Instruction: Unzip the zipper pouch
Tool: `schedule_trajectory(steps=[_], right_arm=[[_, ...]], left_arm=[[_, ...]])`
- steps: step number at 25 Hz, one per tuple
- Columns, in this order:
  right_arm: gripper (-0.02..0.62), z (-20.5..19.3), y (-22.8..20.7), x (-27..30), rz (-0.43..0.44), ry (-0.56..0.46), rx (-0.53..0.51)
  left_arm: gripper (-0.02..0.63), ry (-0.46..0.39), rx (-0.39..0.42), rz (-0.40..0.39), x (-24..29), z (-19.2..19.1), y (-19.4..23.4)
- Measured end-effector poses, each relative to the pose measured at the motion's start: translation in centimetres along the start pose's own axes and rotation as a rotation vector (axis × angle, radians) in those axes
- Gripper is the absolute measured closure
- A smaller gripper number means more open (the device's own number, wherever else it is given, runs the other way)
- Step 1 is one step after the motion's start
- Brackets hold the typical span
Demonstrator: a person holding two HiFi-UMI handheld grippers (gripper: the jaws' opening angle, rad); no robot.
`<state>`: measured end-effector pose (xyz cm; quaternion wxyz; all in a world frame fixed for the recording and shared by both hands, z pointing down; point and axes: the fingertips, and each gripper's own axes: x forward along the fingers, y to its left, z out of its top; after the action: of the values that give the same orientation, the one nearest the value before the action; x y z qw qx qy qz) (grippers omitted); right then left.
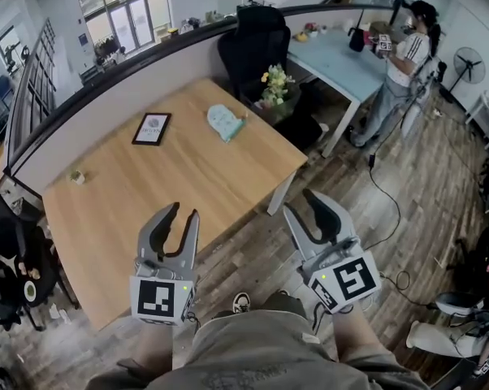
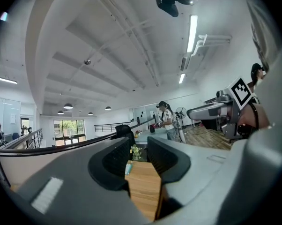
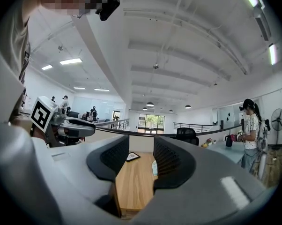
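Note:
The pale blue zipper pouch (image 1: 226, 122) lies flat near the far right edge of the wooden table (image 1: 147, 193). It shows small between the jaws in the left gripper view (image 2: 127, 168) and in the right gripper view (image 3: 154, 167). My left gripper (image 1: 183, 212) is open over the table's near edge, far short of the pouch, with nothing between its jaws (image 2: 138, 156). My right gripper (image 1: 301, 203) is open just off the table's near right corner, above the floor, and also empty (image 3: 141, 161). Both point level toward the pouch.
A dark framed picture (image 1: 152, 128) lies left of the pouch, and a small object (image 1: 78, 177) sits near the table's left edge. Behind the table are a low partition, a black chair (image 1: 257, 43) and a flower bunch (image 1: 275, 84). A person (image 1: 399, 63) stands by a light blue desk (image 1: 342, 59).

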<state>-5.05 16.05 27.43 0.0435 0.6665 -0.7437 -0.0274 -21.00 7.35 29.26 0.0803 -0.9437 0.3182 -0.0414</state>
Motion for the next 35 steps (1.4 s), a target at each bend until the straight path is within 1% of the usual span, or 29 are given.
schedule_trajectory(steps=[7, 13, 17, 20, 23, 24, 26, 29, 35], right_arm=[[0.449, -1.9, -3.6, 4.8, 0.016, 0.017, 0.000], [0.449, -2.9, -7.9, 9.6, 0.063, 0.018, 0.004], [0.449, -3.6, -11.1, 13.7, 0.108, 0.016, 0.020], [0.449, -4.1, -13.6, 16.9, 0.156, 0.031, 0.029], [0.449, -4.4, -16.2, 20.0, 0.206, 0.042, 0.034], [0.449, -4.5, -17.1, 21.0, 0.222, 0.045, 0.034], [0.449, -4.6, -18.9, 22.9, 0.251, 0.050, 0.032], [0.449, -4.8, -21.6, 25.5, 0.285, 0.048, 0.031], [0.449, -6.1, -25.4, 29.9, 0.354, 0.065, 0.036]], left_arm=[[0.485, 0.019, 0.003, 0.022, 4.7, -1.6, 1.8], [0.485, 0.030, 0.011, 0.053, 10.1, -2.0, 2.9], [0.485, 0.080, 0.012, 0.096, 14.3, -2.7, 4.0], [0.485, 0.091, 0.022, 0.132, 17.8, -2.6, 4.9], [0.485, 0.124, 0.019, 0.174, 20.9, -2.5, 5.8], [0.485, 0.121, 0.018, 0.185, 22.0, -2.4, 6.0], [0.485, 0.110, -0.002, 0.204, 24.3, -2.3, 6.5], [0.485, 0.117, -0.040, 0.228, 27.6, -2.3, 7.2], [0.485, 0.165, -0.008, 0.300, 31.8, -2.9, 8.1]])
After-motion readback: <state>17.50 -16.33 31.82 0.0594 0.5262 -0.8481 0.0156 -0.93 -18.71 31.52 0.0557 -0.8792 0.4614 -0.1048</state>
